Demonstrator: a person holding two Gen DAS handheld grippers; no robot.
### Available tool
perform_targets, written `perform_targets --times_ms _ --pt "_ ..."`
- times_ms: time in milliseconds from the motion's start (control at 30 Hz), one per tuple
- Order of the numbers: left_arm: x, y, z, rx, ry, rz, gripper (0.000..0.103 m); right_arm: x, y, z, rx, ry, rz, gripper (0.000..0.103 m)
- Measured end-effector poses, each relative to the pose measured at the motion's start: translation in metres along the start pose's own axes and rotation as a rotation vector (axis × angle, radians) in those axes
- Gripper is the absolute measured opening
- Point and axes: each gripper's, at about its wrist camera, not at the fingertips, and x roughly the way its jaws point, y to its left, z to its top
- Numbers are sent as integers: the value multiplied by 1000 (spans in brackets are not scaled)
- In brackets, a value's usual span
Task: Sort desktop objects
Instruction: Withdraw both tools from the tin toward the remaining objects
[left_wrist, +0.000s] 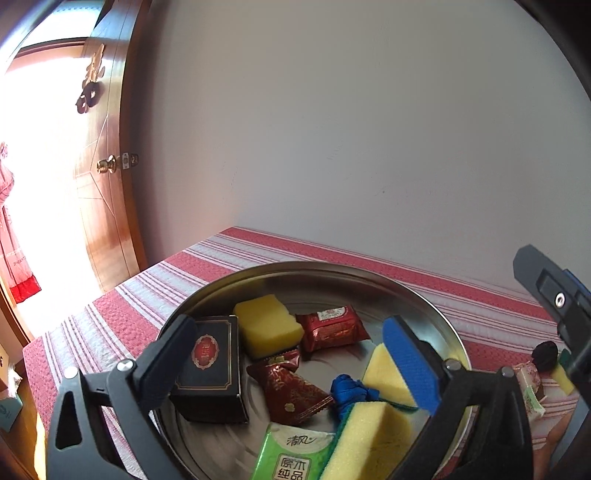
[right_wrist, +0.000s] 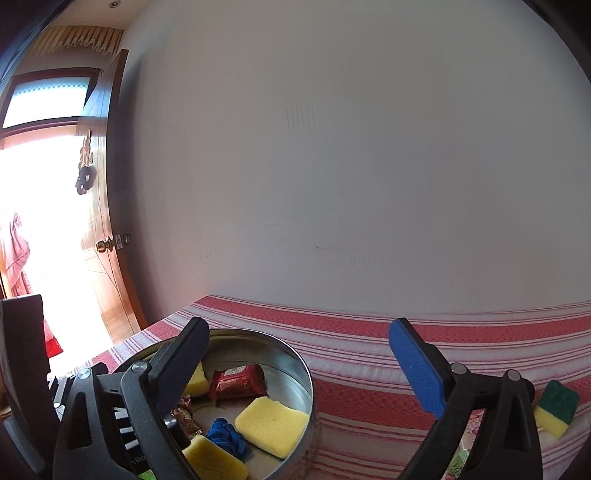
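A: Left gripper (left_wrist: 295, 360) first: its black and blue fingers stand wide apart with nothing between them, hanging over the round shiny metal tray (left_wrist: 332, 271).

B: And the right gripper (right_wrist: 301, 363)?

A: Same story, jaws spread and empty, poised over the red-and-white striped tablecloth (right_wrist: 369, 369), with the tray's rim (right_wrist: 306, 373) just to its left side.

B: What's inside that tray?

A: Plenty. A black square box with a red and gold emblem (left_wrist: 210, 373) sits by the left gripper's black finger. Next to it, a plain yellow sponge block (left_wrist: 267, 325), then a red foil snack packet (left_wrist: 332, 326) towards the far side. A second dark red foil packet (left_wrist: 290, 391) lies mid-tray, touching a bundle of blue cord (left_wrist: 347, 393).

B: More sponges too?

A: Yes, another yellow sponge (left_wrist: 388, 374) partly behind the blue finger, and a yellow sponge with a green edge (left_wrist: 369, 439) at the near side, beside a green tissue pack with printed characters (left_wrist: 291, 459).

B: Anything outside the tray?

A: On the cloth to the right, a yellow sponge with a dark green scouring top (right_wrist: 556, 408) and a pink patterned packet (left_wrist: 532, 387), with a dark round object (left_wrist: 546, 352) I can't identify.
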Motion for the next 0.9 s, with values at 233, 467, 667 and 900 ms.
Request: perform_targets --times_ms 233,467,667,900 --pt "-12 -19 -2 24 -4 -47 102 -14 -38 -20 0 52 -70 100" --pt "-17 -41 -12 62 -1 -80 102 -32 -72 -29 31 56 -129 100" --pt "-23 -57 -18 92 -1 -94 102 -44 -81 -33 -4 54 -168 100" --pt "-30 -81 -29 141 -2 -120 102 -55 -91 -37 -45 63 -194 100"
